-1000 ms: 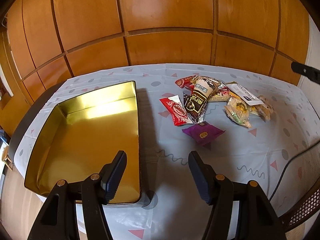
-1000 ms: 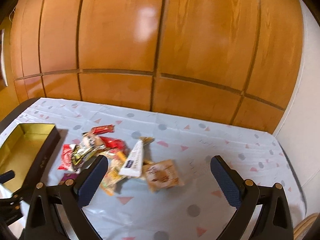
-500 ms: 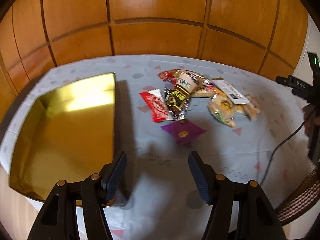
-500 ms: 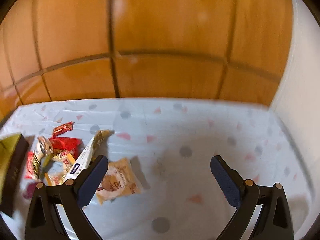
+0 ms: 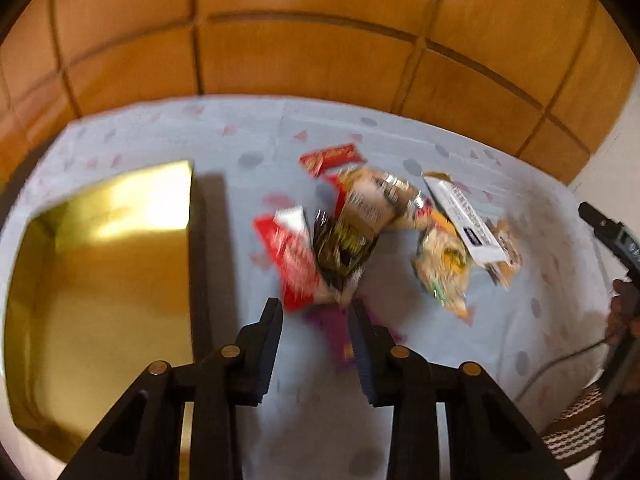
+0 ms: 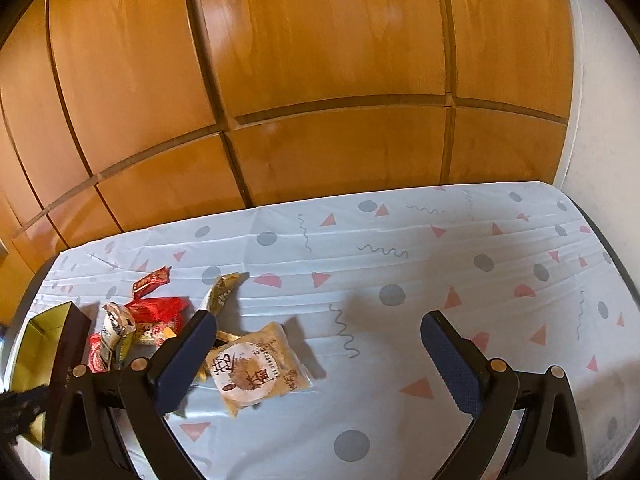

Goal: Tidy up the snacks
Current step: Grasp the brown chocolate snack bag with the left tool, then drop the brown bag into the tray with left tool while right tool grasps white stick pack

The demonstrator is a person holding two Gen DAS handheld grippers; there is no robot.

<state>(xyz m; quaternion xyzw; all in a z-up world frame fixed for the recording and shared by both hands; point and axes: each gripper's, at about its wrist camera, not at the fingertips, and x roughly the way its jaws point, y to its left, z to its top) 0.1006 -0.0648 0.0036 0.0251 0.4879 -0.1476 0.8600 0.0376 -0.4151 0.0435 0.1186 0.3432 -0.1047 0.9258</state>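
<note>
Left of snacks (image 5: 360, 232) — gold tin (image 5: 100, 280)

Wood-panel wall (image 6: 320, 60) behind patterned tablecloth (image 6: 400, 260); woven chair (image 5: 576, 432) at right.

Tablecloth (image 6: 400, 264) covers the table; wall panels (image 6: 320, 60) stand behind its far edge. Tin (image 5: 100, 280) sits on the cloth at left. Snack pile (image 5: 360, 224) lies right of the tin, apart from it. One packet (image 5: 332, 328) lies nearest the left gripper (image 5: 316, 320), between its fingers. Round-label packet (image 6: 256, 368) lies at the pile's right edge, just beside the right gripper's (image 6: 320, 356) left finger.
</note>
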